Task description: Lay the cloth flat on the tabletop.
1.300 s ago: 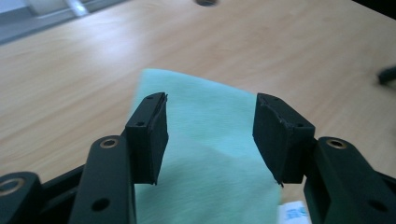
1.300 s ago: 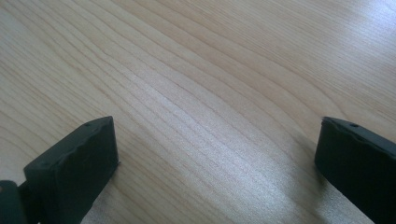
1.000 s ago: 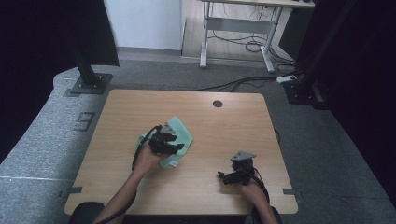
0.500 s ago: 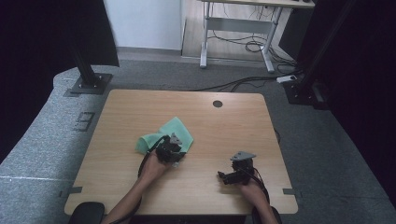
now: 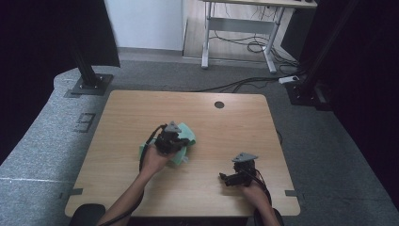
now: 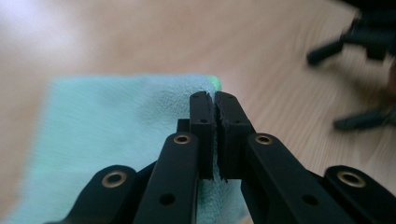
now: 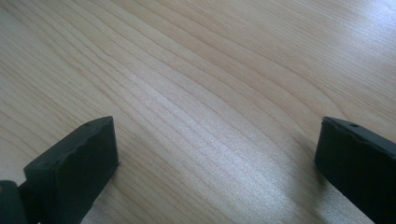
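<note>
Lying flat, green cloth point(image 5: 187, 136) runs diagonally.

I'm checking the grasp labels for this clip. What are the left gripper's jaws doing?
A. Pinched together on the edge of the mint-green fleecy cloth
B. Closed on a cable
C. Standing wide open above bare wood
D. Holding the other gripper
A: in the left gripper view the left gripper has its jaws pressed together on a fold of the mint-green fleecy cloth.

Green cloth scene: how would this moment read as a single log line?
left gripper: jaws just closed, pinching cloth edge | right gripper: open over bare table, holding nothing | cloth: bunched on table
</note>
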Demonstrator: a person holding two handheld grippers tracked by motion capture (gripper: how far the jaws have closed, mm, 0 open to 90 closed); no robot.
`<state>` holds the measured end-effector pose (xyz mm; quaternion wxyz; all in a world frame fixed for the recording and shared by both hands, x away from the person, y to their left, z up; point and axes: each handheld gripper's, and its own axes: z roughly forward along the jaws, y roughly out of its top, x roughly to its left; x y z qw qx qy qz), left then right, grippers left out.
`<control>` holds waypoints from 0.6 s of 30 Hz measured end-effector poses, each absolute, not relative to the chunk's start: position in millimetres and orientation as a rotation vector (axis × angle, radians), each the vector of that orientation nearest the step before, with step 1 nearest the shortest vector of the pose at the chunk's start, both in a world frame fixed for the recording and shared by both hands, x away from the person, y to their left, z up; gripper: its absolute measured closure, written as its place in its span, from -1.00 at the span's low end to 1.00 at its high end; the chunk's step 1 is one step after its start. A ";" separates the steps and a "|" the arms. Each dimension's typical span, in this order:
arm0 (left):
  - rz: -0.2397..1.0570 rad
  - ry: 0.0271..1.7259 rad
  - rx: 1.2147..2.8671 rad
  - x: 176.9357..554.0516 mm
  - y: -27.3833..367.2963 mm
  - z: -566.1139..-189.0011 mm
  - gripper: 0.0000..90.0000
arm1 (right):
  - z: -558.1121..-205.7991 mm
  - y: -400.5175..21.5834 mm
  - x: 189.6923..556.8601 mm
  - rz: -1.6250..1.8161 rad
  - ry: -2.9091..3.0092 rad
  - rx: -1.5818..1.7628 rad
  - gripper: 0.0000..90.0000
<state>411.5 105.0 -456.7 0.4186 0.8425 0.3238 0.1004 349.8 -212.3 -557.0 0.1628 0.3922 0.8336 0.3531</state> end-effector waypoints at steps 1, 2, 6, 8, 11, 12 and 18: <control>0.263 0.819 2.091 414.3 110.8 -448.1 0.91 | -556.9 -212.2 349.8 1.007 2.378 1.121 -1.00; 0.263 0.819 2.091 414.3 110.8 -448.1 0.91 | -556.9 -212.2 349.8 1.007 2.378 1.121 -1.00; 0.341 0.928 2.007 434.6 148.6 -423.3 0.90 | -557.0 -212.3 349.9 1.008 2.378 1.118 -1.00; 0.355 0.964 1.999 440.3 157.5 -423.3 0.90 | -557.0 -212.3 349.9 1.008 2.378 1.118 -1.00; 0.395 1.097 1.997 459.1 188.0 -438.1 0.90 | -557.0 -212.3 349.8 1.008 2.378 1.119 -1.00; 0.406 1.127 2.008 463.3 196.4 -446.9 0.90 | -557.0 -212.2 349.8 1.008 2.378 1.120 -1.00; 0.420 1.209 2.046 470.5 217.8 -486.8 0.88 | -557.0 -212.3 349.9 1.008 2.378 1.117 -1.00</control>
